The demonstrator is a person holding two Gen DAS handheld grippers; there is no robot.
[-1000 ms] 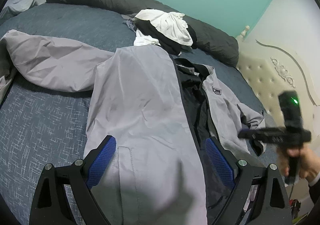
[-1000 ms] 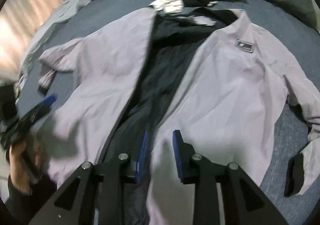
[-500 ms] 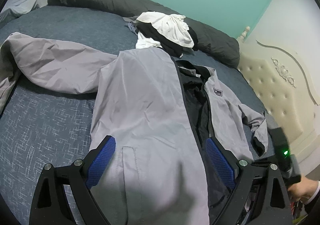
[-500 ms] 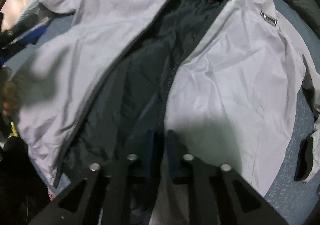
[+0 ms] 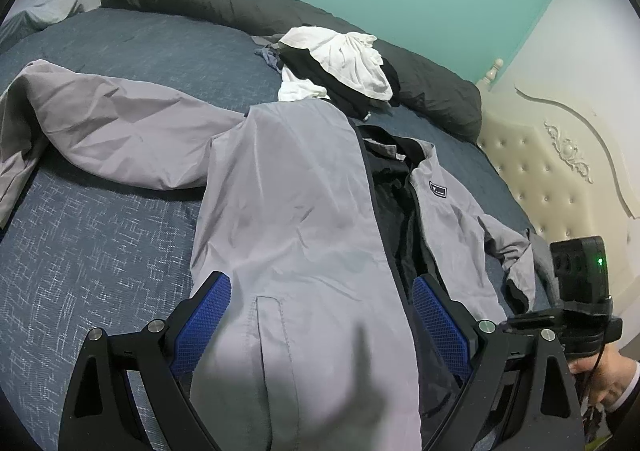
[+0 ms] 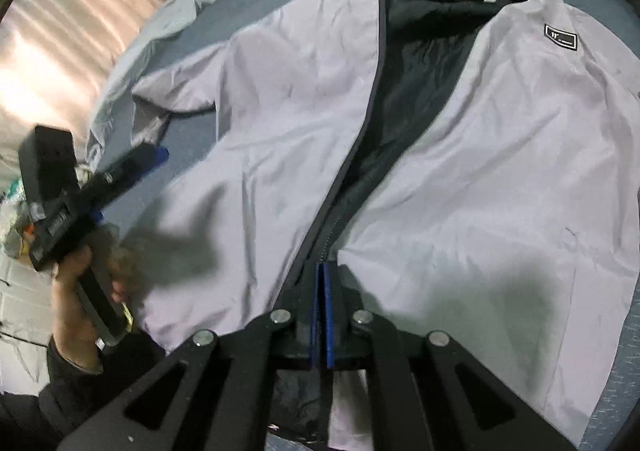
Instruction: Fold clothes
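The right hand-held gripper (image 6: 322, 283), blades together at the zipper hem, and the wide-apart left hand-held gripper (image 5: 320, 315) are facing the light, slippery grey nylon jacket (image 6: 460, 155), best pinched at six o'clock.

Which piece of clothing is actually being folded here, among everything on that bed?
On the dark blue bed, find the grey jacket spread flat, open down the front. Unlike the white-and-black clothes pile behind its collar, it has black lining and a small black chest patch.

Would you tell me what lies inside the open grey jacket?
Between the grey jacket's front panels, only dark lining and the zipper edge show; anything deeper is covered.
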